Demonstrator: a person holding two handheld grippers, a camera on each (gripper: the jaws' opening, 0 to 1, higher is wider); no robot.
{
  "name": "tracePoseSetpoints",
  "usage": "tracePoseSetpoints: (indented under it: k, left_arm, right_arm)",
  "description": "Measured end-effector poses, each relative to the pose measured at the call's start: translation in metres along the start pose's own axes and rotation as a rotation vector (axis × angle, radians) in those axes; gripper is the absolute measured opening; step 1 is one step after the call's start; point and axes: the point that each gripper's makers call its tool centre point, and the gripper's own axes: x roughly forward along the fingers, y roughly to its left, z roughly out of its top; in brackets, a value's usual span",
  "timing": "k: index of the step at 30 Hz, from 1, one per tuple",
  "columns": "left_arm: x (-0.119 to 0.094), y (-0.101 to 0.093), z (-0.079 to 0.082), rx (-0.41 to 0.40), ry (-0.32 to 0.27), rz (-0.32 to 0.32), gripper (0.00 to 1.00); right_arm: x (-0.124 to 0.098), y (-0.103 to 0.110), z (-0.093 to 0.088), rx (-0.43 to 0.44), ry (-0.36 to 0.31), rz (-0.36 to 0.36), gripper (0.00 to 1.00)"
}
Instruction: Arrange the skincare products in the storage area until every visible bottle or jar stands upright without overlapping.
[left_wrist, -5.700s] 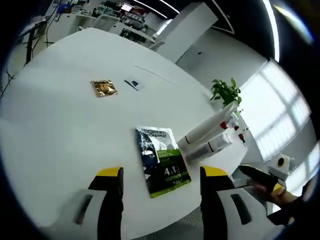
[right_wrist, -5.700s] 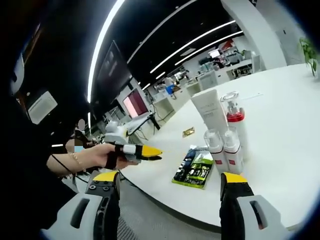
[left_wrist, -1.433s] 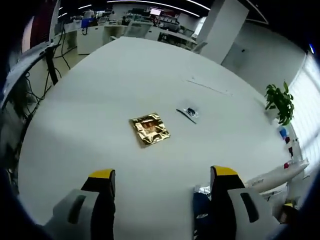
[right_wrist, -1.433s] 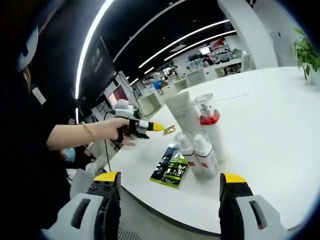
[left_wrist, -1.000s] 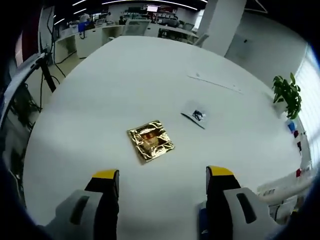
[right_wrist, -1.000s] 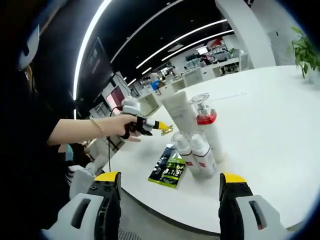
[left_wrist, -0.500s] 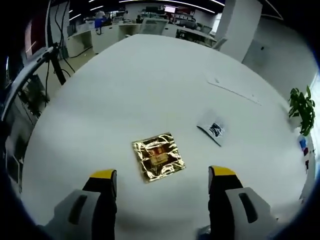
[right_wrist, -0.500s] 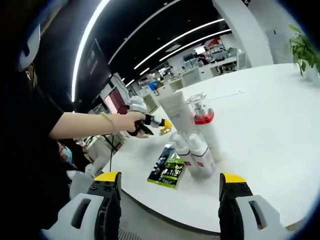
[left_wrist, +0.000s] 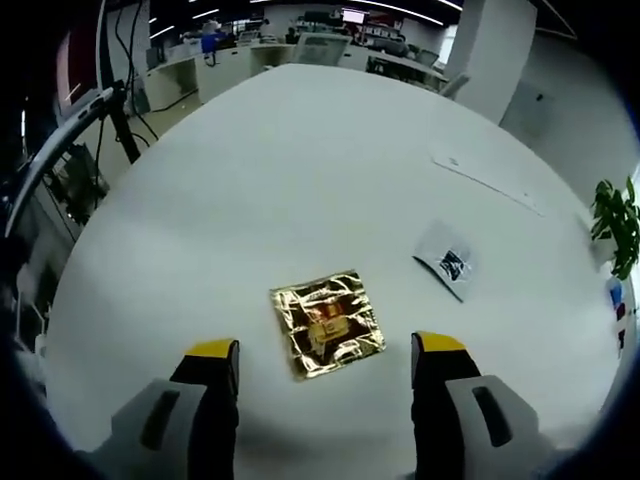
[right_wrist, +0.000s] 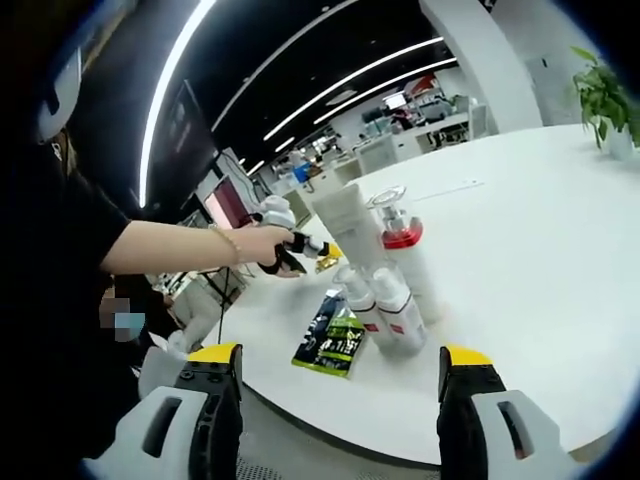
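**Left gripper over the gold sachet, bottles grouped near the table edge**

In the left gripper view, my left gripper (left_wrist: 325, 350) hangs over the white table (left_wrist: 300, 150) with its 2 jaws apart, a gold foil sachet (left_wrist: 327, 322) lying flat between and just ahead of the yellow tips. A small white sachet (left_wrist: 447, 260) lies flat further off to the right, apart from the gold one.

In the right gripper view, my right gripper (right_wrist: 340, 358) is also parted and holds nothing. Ahead of it I see 4 skincare items close together: a white tube (right_wrist: 348, 227) and a red-collared pump bottle (right_wrist: 404, 250) upright, and 2 small white bottles (right_wrist: 385, 303) in front. A green packet (right_wrist: 333, 341) lies flat beside them. The left gripper (right_wrist: 320, 246), held in a hand (right_wrist: 262, 243), reaches in behind.
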Motion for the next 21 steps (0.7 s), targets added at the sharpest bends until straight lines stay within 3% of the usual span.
tracePoseSetpoints:
  k: [5,7,10,17,21]
  left_arm:
    - [-0.003,0.000,-0.004,0.062,0.007,0.025,0.62]
    - [0.009,0.006,0.002,0.099,0.017,0.035,0.59]
    - [0.009,0.008,0.001,0.132,0.013,0.044,0.57]
    - [0.016,0.003,0.009,0.068,0.000,0.022,0.64]
    - [0.016,0.003,0.009,0.075,-0.002,0.056,0.63]
  right_arm:
    - [0.000,0.000,0.000,0.001,-0.001,-0.002,0.86]
    - [0.000,-0.001,0.000,0.003,-0.001,-0.002,0.86]
    - [-0.001,-0.001,0.000,0.006,-0.003,-0.003,0.86]
    - [-0.001,-0.003,-0.001,0.007,0.000,-0.004,0.86]
    - [-0.002,-0.004,-0.002,0.011,0.000,-0.007,0.86]
